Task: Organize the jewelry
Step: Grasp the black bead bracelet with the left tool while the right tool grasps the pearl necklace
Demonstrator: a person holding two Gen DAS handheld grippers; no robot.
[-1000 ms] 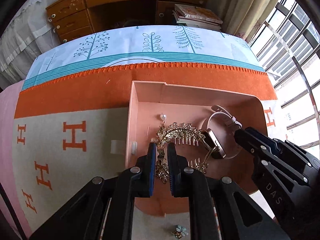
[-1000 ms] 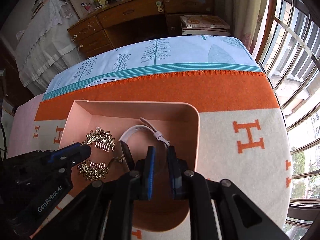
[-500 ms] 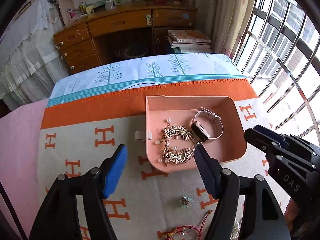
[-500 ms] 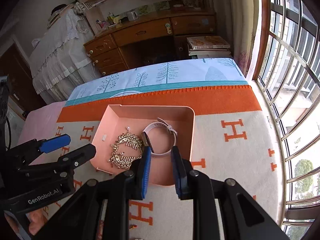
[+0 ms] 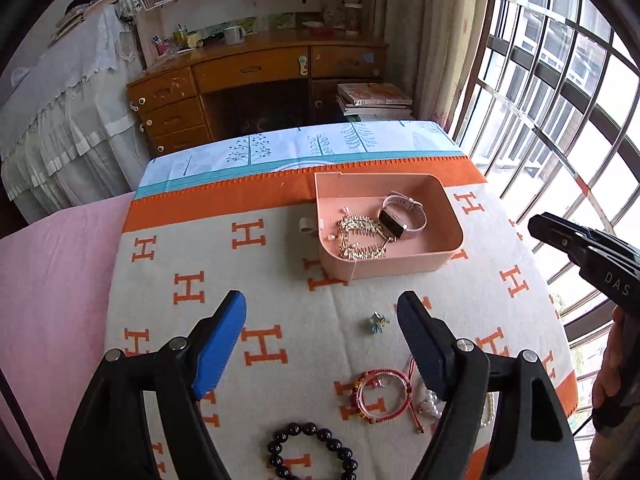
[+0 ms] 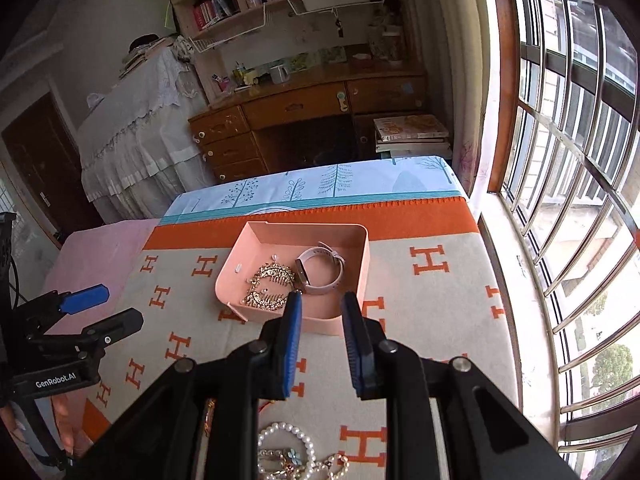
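Overhead, left tool (image 5: pixel 320 316) opening, empty; right tool (image 6: pixel 320 316) narrow.

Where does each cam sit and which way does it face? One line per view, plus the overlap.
Left wrist: on the left gripper, angled down at the blanket; its jaws are opening with nothing between them; the right gripper and a hand show at the right edge.
Right wrist: on the right gripper, angled down the same way; narrow gap, nothing held; the left gripper shows at the left edge.
Shared: pink tray holding the gold hair comb and the watch, desk, window bars.
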